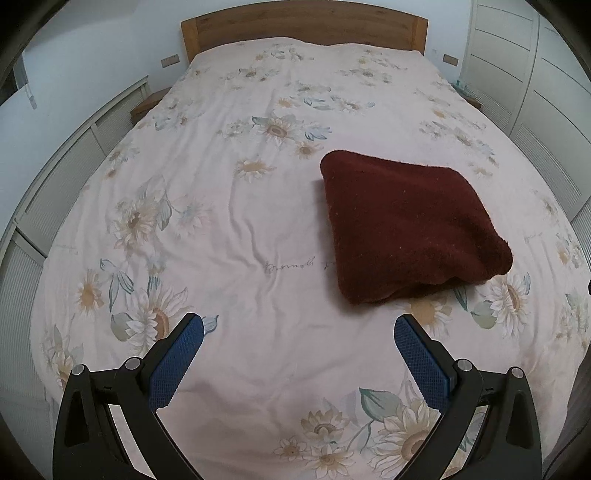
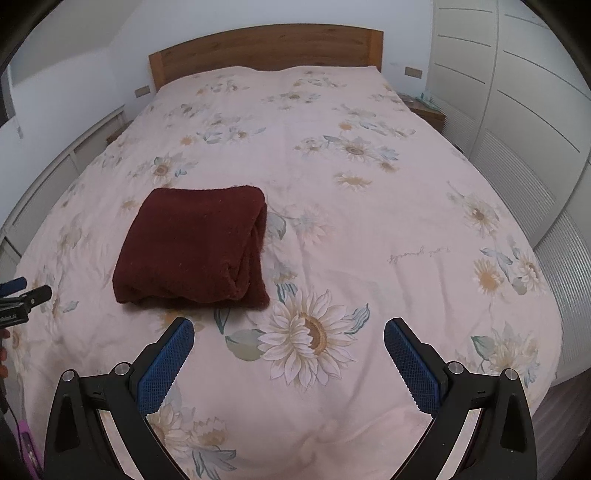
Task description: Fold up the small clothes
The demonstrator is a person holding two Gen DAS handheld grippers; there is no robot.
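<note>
We hold the left gripper (image 1: 299, 325) and right gripper (image 2: 289, 328) spread wide and empty above the floral bedspread (image 1: 258, 206) — the folded maroon garment (image 1: 406, 225) lies on it, just ahead, untouched by either.

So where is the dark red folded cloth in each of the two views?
Left wrist view: the dark red folded cloth lies right of centre on the bedspread.
Right wrist view: the cloth lies left of centre.
Shared landmark: the wooden headboard at the far end of the bed.
</note>
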